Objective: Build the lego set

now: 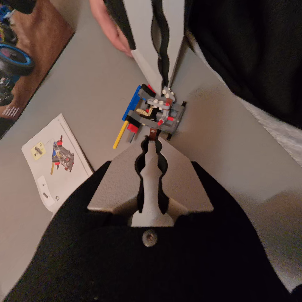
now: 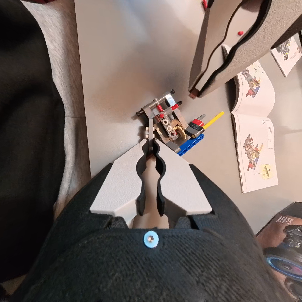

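Observation:
A partly built lego assembly [image 1: 152,112] lies on the grey table [image 1: 98,81]. It has a grey frame, a blue beam, a yellow axle, red pins and a tan gear. My left gripper [image 1: 152,138] is shut on a small brown piece [image 1: 152,134], held just off the frame's near edge. In the right wrist view my right gripper [image 2: 151,140] is shut on a light grey studded plate [image 2: 151,129], which rests against the assembly [image 2: 166,125]. There the left gripper [image 2: 194,94] hangs at the upper right with the brown piece [image 2: 192,95], apart from the assembly. The right gripper [image 1: 165,88] enters from the top in the left wrist view.
An open instruction booklet [image 2: 255,138] lies beside the assembly, also seen in the left wrist view [image 1: 55,163]. The set's box [image 2: 286,253] stands beyond it. A small red piece [image 2: 240,33] lies farther off. A person's dark clothing [image 2: 24,114] is at the table edge. About 7 centimetres separates my left fingertips from my right.

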A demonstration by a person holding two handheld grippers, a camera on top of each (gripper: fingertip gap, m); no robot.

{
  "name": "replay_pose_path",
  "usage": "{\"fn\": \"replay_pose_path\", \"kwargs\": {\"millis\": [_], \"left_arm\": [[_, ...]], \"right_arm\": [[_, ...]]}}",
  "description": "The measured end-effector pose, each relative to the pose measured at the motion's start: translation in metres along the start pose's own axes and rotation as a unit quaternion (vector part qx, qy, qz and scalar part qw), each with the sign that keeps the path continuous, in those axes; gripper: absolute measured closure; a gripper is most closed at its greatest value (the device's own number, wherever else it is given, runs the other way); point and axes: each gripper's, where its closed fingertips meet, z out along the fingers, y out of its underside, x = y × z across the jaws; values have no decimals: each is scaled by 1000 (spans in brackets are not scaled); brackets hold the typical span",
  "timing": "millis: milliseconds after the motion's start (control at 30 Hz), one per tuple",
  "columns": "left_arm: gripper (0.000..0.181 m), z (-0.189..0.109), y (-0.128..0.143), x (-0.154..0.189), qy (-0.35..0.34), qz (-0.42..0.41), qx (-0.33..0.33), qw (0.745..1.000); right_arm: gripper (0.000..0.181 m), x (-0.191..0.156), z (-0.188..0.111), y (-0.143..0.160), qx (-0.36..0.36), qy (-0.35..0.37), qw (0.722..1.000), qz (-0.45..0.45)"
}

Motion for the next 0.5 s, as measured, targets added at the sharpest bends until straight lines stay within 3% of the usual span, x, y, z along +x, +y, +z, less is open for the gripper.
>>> {"fn": "replay_pose_path", "kwargs": {"millis": [500], "left_arm": [[176, 14, -6, 7, 43, 58, -60, 996]], "right_arm": [[180, 0, 0, 0, -3, 6, 1000, -7]]}}
